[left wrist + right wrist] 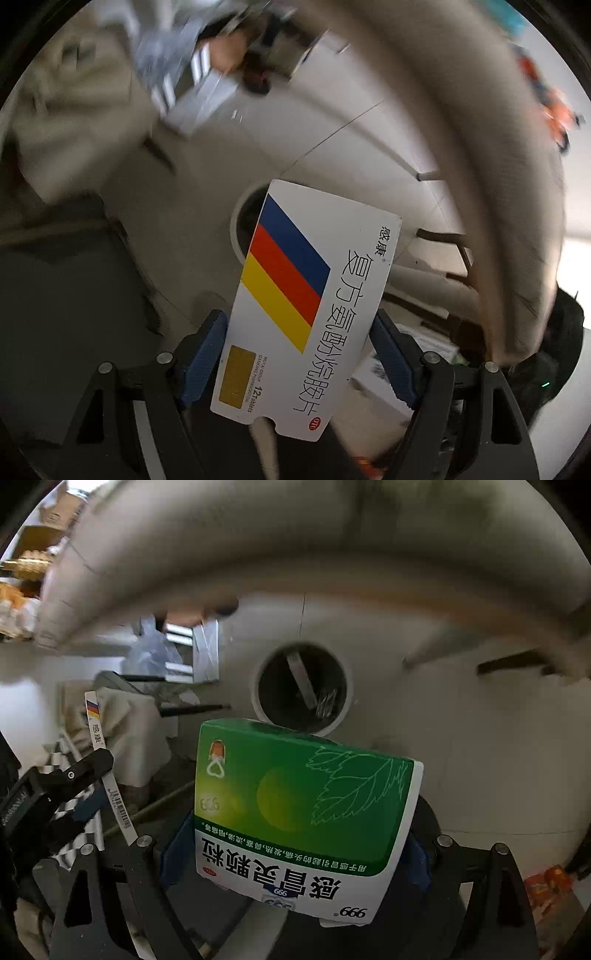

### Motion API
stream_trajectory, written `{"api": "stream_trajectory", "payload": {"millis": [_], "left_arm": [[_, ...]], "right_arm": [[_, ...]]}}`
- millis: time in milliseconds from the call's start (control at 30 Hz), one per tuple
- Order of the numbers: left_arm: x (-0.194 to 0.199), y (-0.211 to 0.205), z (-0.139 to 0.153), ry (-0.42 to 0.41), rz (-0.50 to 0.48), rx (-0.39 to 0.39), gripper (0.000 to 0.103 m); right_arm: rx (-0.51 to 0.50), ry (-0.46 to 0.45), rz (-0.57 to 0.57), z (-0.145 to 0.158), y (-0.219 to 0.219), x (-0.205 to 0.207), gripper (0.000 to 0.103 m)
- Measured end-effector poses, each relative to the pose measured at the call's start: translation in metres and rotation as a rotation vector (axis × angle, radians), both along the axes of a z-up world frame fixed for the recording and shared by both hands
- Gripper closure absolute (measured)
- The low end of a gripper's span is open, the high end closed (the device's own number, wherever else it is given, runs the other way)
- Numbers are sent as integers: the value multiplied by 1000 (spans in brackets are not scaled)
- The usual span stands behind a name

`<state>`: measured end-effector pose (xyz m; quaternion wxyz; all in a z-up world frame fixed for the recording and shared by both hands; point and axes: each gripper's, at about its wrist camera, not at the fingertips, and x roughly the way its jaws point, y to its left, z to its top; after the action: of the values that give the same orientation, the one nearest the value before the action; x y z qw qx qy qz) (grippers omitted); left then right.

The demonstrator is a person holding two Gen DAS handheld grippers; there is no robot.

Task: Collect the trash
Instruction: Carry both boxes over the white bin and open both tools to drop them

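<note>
My left gripper is shut on a white medicine box with blue, red and yellow stripes, held above the floor. A round white trash bin peeks out behind the box. My right gripper is shut on a green and white 999 medicine box. The same bin lies just beyond it on the floor, open, with a flat strip and some foil inside. The left gripper with its striped box shows at the left of the right wrist view.
The floor is pale tile. A beige sofa edge arcs over the top. A clear plastic bag and a pale cloth-covered object sit left of the bin. Dark furniture legs stand at right. Orange packets lie at lower right.
</note>
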<state>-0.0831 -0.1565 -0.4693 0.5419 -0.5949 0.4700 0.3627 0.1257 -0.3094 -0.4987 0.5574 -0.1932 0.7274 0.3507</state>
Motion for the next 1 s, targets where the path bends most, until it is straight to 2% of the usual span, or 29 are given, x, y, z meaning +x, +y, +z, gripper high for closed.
{"api": "stream_trajectory", "payload": {"millis": [67, 167, 367, 433, 467, 533, 633, 667, 833, 900, 1000], "left_arm": [[-5, 7, -59, -36, 54, -55, 26], [3, 21, -133, -84, 86, -98, 26], [25, 46, -242, -195, 111, -210, 25], [30, 52, -256, -169, 91, -205, 23], [30, 53, -260, -155, 81, -200, 13], [28, 54, -259, -128, 64, -186, 4], [22, 52, -247, -91, 37, -151, 2], [20, 51, -241, -70, 25, -129, 1], [22, 35, -203, 224, -152, 54, 1], [23, 22, -188, 305, -215, 97, 1], [21, 6, -170, 355, -264, 121, 1]], "right_arm": [[-8, 6, -19, -59, 6, -3, 10], [6, 10, -54, -125, 16, 4, 10], [57, 63, -67, -241, 54, 30, 9], [58, 94, -62, -264, 65, 39, 5], [42, 109, -60, -278, 70, 43, 4], [40, 120, -61, -294, 74, 50, 0], [43, 103, -31, -294, 83, 50, 0], [31, 71, 6, -290, 85, 47, 0], [-57, -128, 129, -258, 83, 33, 0], [-91, -230, 191, -239, 82, 24, 0], [-114, -301, 234, -213, 77, 15, 0]]}}
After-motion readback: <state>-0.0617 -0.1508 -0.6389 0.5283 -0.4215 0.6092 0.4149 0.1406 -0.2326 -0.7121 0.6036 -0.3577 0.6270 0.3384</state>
